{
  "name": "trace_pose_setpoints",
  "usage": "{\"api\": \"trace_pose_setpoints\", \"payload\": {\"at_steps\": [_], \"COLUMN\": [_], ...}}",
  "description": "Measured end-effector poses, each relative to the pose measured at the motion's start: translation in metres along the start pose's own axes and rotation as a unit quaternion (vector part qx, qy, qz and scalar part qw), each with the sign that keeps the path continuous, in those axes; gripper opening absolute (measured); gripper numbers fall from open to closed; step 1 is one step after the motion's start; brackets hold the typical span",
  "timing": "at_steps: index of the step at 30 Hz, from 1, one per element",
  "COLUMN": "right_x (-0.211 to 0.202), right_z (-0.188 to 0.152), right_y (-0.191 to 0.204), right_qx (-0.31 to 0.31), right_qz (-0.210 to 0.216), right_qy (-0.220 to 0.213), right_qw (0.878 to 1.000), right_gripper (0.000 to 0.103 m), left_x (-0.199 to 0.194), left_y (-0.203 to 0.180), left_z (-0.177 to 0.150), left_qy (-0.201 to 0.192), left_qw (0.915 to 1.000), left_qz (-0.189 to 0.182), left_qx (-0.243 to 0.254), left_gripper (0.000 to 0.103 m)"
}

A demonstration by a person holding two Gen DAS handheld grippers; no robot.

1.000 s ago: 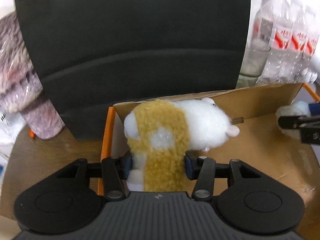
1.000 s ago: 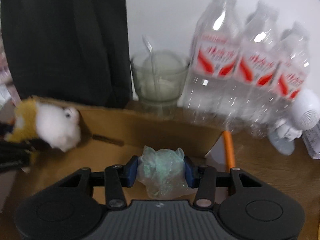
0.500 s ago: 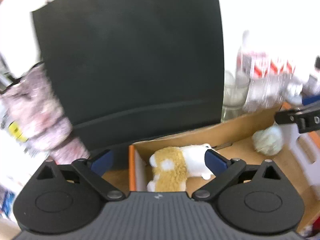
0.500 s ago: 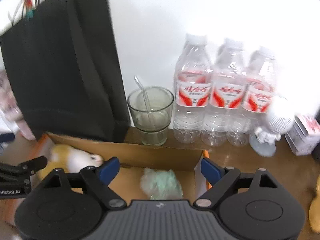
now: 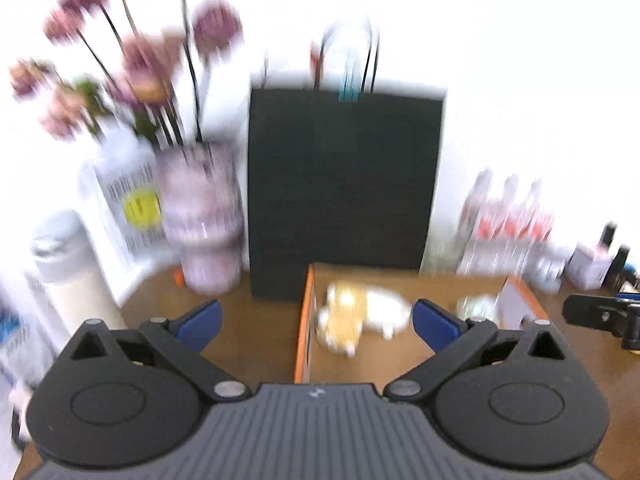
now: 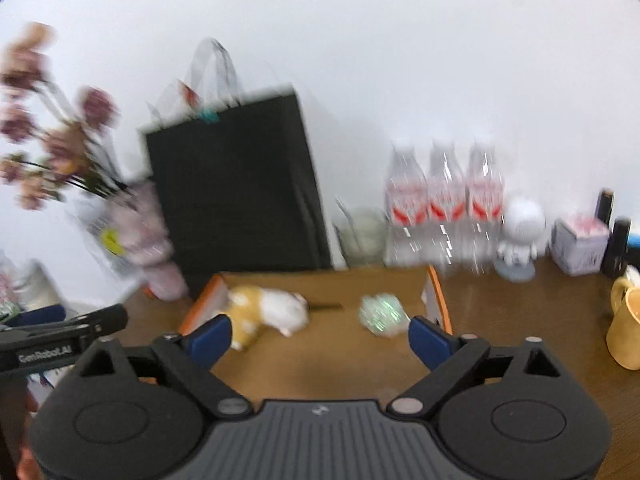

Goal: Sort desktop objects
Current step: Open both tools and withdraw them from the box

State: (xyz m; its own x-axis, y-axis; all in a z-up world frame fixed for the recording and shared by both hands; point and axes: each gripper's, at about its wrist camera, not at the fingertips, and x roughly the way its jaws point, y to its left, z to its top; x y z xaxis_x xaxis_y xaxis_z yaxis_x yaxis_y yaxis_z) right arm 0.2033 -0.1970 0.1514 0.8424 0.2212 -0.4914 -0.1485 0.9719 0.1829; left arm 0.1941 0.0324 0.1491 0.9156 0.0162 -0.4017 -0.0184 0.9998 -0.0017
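Note:
A white and tan plush toy (image 5: 360, 316) (image 6: 268, 312) lies in the left part of an open cardboard box (image 5: 302, 340) (image 6: 434, 292) with orange edges. A pale green crumpled bundle (image 5: 476, 306) (image 6: 382, 314) lies in the box's right part. My left gripper (image 5: 316, 318) hangs open above and in front of the box, well back from the plush. My right gripper (image 6: 320, 332) is likewise raised and drawn back, its jaws still opening with nothing between them. Each gripper shows at the edge of the other's view, the right gripper (image 5: 600, 314) and the left gripper (image 6: 60, 336).
A tall black paper bag (image 5: 340, 184) (image 6: 232, 192) stands behind the box. A pink vase (image 5: 200, 216) with flowers is at left. A glass with a straw (image 6: 362, 236), three water bottles (image 6: 444, 204), a white figurine (image 6: 520, 232), a small carton (image 6: 580, 244) and a yellow mug (image 6: 626, 328) stand at right.
Both grippers let go, the left of the plush and the right of the green bundle, opened wide, then rose and pulled back. Both things now lie in the box.

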Motion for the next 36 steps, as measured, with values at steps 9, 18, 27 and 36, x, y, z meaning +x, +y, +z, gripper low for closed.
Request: {"api": "trace_pose_setpoints", "payload": {"at_steps": [9,18,27,36], "right_x": [-0.07,-0.094,-0.078,-0.074], "right_z": [-0.078,-0.147,-0.175,-0.179], "right_y": [0.025,0.027,0.024,0.016], "right_qx": [-0.028,-0.014,0.001,-0.002], "right_qz": [0.002,0.009,0.011,0.001], "right_qy": [-0.029,0.016,0.078,0.099], "right_qw": [0.999,1.0,0.997,0.995], "right_gripper": [0.101,0.102,0.102,0.102], "left_x": [-0.086,-0.109,-0.095,-0.095], "left_y": [0.0,0.01,0.018,0.012], "left_z": [-0.1,-0.149,-0.165,-0.177], "left_qy": [-0.052,-0.02,0.054,0.09], "left_qw": [0.9983,0.9992,0.9974,0.993], "left_qz": [-0.027,-0.034,-0.038,-0.051], "left_qx": [-0.005,-0.005,-0.027,-0.057], "left_gripper": [0.103,0.103,0.103,0.103]}}
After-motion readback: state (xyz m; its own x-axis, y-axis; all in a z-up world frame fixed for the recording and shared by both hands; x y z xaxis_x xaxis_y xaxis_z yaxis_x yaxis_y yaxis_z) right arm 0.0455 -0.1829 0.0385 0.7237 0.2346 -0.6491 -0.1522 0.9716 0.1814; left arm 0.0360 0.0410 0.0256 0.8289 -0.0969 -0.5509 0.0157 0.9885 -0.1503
